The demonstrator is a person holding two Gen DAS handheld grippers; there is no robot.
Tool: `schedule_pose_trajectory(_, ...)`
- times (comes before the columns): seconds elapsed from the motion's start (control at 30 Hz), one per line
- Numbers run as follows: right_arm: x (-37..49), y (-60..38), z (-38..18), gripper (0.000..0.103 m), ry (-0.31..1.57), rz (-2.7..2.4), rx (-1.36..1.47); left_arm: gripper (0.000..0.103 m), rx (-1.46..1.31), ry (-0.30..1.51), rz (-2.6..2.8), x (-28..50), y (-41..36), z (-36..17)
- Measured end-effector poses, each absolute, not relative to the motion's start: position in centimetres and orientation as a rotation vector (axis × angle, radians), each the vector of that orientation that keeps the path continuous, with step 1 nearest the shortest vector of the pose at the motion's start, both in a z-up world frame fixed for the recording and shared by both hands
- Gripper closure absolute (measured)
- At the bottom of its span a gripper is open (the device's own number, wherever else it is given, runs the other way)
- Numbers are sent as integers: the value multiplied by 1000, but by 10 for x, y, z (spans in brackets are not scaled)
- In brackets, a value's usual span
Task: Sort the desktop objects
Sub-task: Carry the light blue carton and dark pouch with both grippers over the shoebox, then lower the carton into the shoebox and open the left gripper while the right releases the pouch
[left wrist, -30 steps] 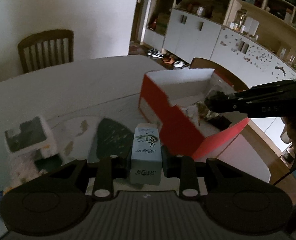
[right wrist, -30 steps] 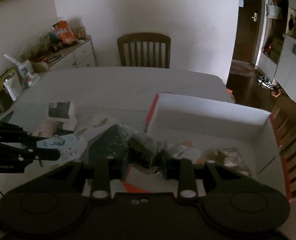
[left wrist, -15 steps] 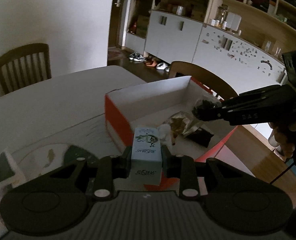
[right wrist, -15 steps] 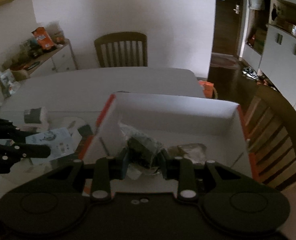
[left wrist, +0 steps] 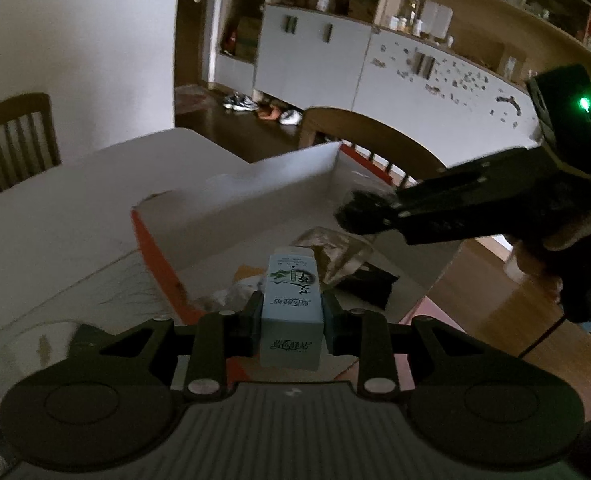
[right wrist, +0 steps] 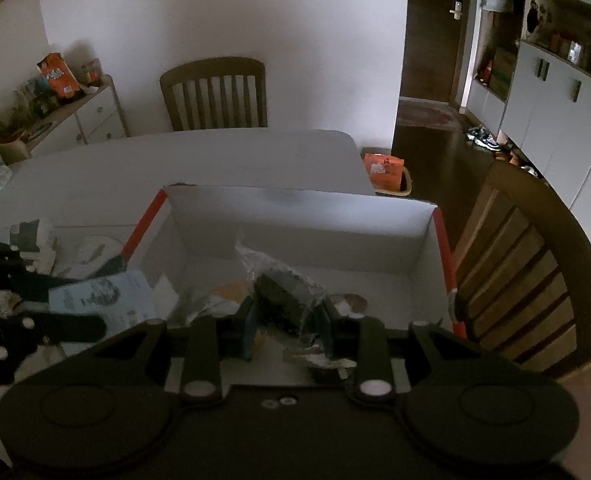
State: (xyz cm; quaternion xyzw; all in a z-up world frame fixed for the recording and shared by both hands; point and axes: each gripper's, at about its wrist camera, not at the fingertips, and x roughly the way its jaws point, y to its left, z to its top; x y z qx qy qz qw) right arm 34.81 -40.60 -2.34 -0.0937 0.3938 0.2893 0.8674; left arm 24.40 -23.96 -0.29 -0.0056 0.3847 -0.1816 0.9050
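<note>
My left gripper (left wrist: 291,316) is shut on a pale blue carton (left wrist: 292,312) and holds it over the near left part of the red-and-white cardboard box (left wrist: 255,184). In the right wrist view the carton (right wrist: 103,304) shows at the left. My right gripper (right wrist: 287,320) is shut on a dark packet in clear wrap (right wrist: 287,296) and holds it above the box (right wrist: 303,216). The right gripper also shows in the left wrist view (left wrist: 359,216), over the box's right side. Several wrappers lie on the box floor (left wrist: 335,248).
The box stands at the right end of a white table (right wrist: 215,152). A small box and a plate (right wrist: 91,252) lie to its left. Wooden chairs stand at the far side (right wrist: 215,96) and right beside the box (right wrist: 535,272). Cabinets line the wall (left wrist: 375,64).
Both grippers have moved with their loads from the table's middle to above the box. The left gripper swung right; the carton now hangs over the box interior.
</note>
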Motion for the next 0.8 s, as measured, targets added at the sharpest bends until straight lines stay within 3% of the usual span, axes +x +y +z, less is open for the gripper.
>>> schedule_pose_trajectory(0.8, 403, -377, -56, 72, 885, 683, -280, 75, 70, 993, -557, 313, -276, -43)
